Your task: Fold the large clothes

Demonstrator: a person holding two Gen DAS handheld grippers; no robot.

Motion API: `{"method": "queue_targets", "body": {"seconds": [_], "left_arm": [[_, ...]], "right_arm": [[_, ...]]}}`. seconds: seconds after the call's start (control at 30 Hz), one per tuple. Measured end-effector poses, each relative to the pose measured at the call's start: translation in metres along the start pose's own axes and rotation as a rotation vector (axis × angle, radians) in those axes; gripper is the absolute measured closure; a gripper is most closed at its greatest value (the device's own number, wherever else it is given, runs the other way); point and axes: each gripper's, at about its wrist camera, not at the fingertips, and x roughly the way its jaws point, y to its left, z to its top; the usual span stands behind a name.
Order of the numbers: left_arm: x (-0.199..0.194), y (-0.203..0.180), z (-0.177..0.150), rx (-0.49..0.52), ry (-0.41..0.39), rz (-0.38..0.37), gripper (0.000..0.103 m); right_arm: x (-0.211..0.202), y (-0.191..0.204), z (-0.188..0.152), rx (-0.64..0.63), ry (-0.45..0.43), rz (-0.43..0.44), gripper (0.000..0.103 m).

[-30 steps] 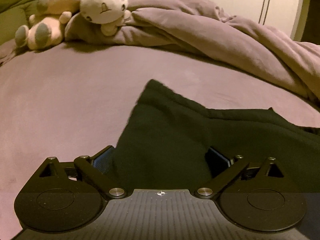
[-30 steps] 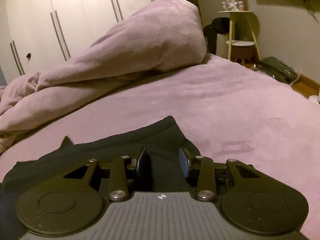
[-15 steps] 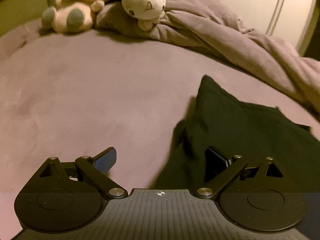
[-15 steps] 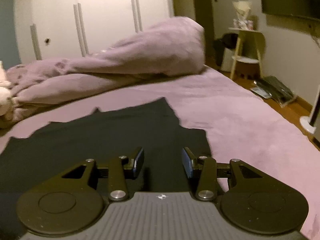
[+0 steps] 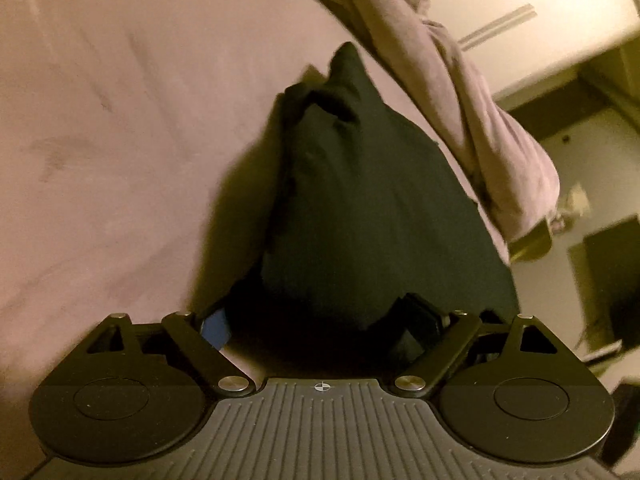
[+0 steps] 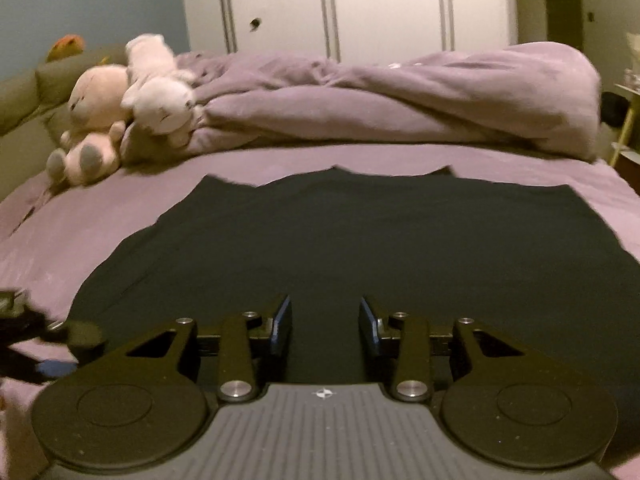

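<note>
The black garment [image 6: 360, 240] lies spread flat on the bed [image 6: 100, 216], its far edge uneven with two small peaks, its left edge running diagonally toward the near left corner. Bare mauve sheet borders it on the left, on the right and along a strip beyond the far edge.

The right tongs [image 6: 324, 326] sit over the near middle of the garment, jaws partly apart; the cloth shows in the gap, and the pads do not press on it.

The left tongs [image 5: 320, 322] are at the garment's left border, jaws wide and just been closing slightly. The cloth rises as a bunched ridge [image 5: 360, 184] ahead of them and its near end lies between the jaws; no pad presses on it. Open sheet extends on one side of the ridge.

A heaped duvet [image 6: 400, 104] bounds the far side of the bed. Two plush toys [image 6: 120, 120] rest at its left end, well apart from the garment. Wardrobe doors [image 6: 380, 4] stand behind.
</note>
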Motion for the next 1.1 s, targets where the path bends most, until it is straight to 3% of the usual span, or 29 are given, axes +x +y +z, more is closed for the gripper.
{"method": "queue_targets", "body": {"seconds": [0.07,0.2,0.43,0.53,0.63,0.7,0.8,0.9,0.97,1.1], "left_arm": [[0.011,0.006,0.011,-0.055,-0.011,-0.040,0.013],[0.030,0.015,0.026,-0.126,-0.024,-0.087,0.024],[0.036,0.009,0.033,-0.089,-0.022,-0.089,0.049],[0.031,0.000,0.033,-0.049,-0.032,-0.073,0.052],[0.026,-0.010,0.033,-0.020,-0.036,-0.052,0.053],[0.024,-0.019,0.032,0.011,-0.036,-0.033,0.053],[0.016,-0.033,0.028,0.062,-0.049,0.000,0.055],[0.006,-0.051,0.031,0.079,-0.067,-0.009,0.057],[0.000,-0.067,0.031,0.111,-0.075,-0.004,0.057],[-0.009,-0.117,0.025,0.183,-0.094,-0.014,0.059]], "right_arm": [[0.005,0.011,0.000,-0.015,0.008,0.006,0.066],[0.017,0.014,0.001,-0.022,0.014,-0.025,0.068],[0.042,0.025,-0.014,-0.105,0.067,-0.092,0.068],[0.030,0.021,-0.004,-0.083,0.055,-0.082,0.073],[0.018,0.013,-0.008,-0.062,0.000,-0.179,0.073],[0.024,0.005,-0.019,-0.064,0.034,-0.207,0.074],[0.032,0.004,-0.027,-0.116,0.071,-0.184,0.074],[0.024,-0.009,-0.011,-0.033,0.095,-0.125,0.074],[0.006,-0.026,-0.006,0.070,0.048,-0.091,0.075],[-0.028,-0.057,-0.009,0.165,-0.039,-0.146,0.075]]}}
